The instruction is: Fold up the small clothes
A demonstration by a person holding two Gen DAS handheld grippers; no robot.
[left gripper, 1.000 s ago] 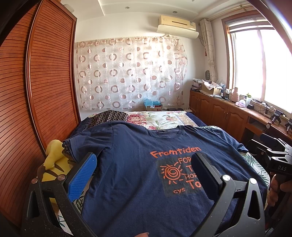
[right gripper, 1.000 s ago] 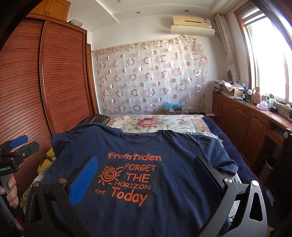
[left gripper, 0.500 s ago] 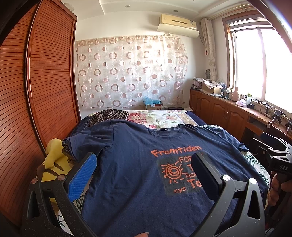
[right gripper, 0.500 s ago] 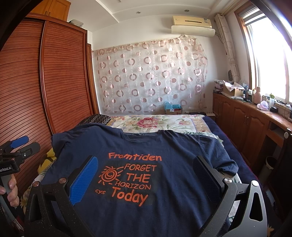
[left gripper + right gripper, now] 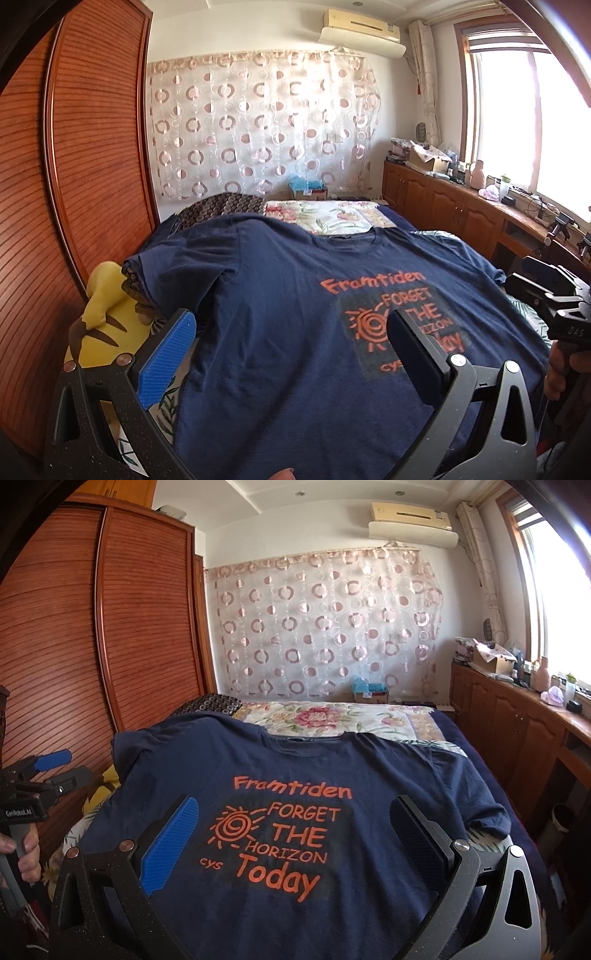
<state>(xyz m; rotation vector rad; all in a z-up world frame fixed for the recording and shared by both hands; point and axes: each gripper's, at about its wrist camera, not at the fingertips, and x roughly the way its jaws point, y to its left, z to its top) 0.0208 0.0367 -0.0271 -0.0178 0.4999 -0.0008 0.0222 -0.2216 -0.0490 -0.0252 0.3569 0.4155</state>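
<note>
Right wrist view: navy T-shirt (image 5: 295, 812) lies flat on the bed (image 5: 369, 716), print up, straight ahead of both tongs and unfolded. Right gripper (image 5: 291, 834) gapes wide, holds nothing. Left gripper (image 5: 288, 350) also spread, empty. No fold done yet; sleeves and body all left, I'd say.

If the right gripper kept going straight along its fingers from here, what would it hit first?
Most likely the navy T-shirt spread on the bed: the open right gripper points low across its orange print, fingers apart and holding nothing. Depth is uncertain; beyond the shirt lies the floral bedspread.
</note>
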